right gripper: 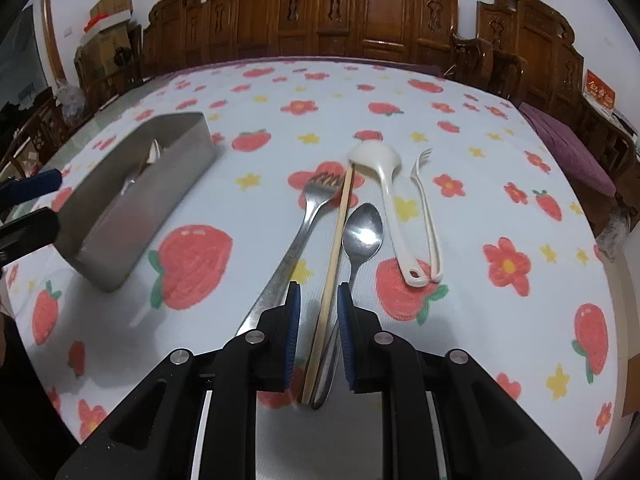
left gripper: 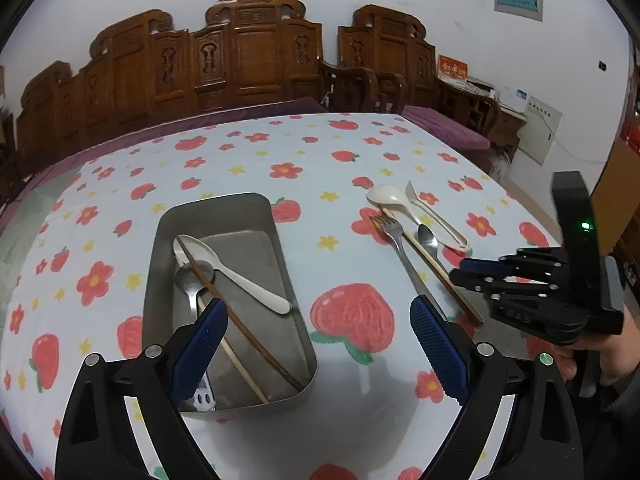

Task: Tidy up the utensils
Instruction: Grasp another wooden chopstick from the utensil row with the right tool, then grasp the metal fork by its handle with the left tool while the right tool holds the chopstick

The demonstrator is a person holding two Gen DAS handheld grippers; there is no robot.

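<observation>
The light chopstick [right gripper: 340,228] is the thing in play here. It's lying on the strawberry tablecloth [right gripper: 500,184] in the loose pile, with the metal fork [right gripper: 304,224] on its left and the metal spoon [right gripper: 362,236] on its right, both really close. Its near end runs straight into the gap of the right gripper [right gripper: 318,300]. The fingers [right gripper: 294,320] are narrowed around it but, far as I can tell, not pinching yet, there's a sliver of space on each side. The spoon handle also slips in between them, just beside the chopstick.

That's my worry: close now and you likely grab 2 things at once, or the spoon handle wedges in and the thin stick rolls out or pivots when lifted. The fork handle sits right against the outside of the left finger, so it could get nudged too.

Further right, the white ladle spoon [right gripper: 384,184] and white plastic fork [right gripper: 426,208] lie clear of all this.

The metal tray [left gripper: 236,208] is off to the left, already holding a white spoon [left gripper: 236,276], a metal spoon [left gripper: 192,280] and 2 chopsticks [left gripper: 240,320]. The left gripper [left gripper: 316,340] hangs over its near end, fingers wide apart, holding nothing.
</observation>
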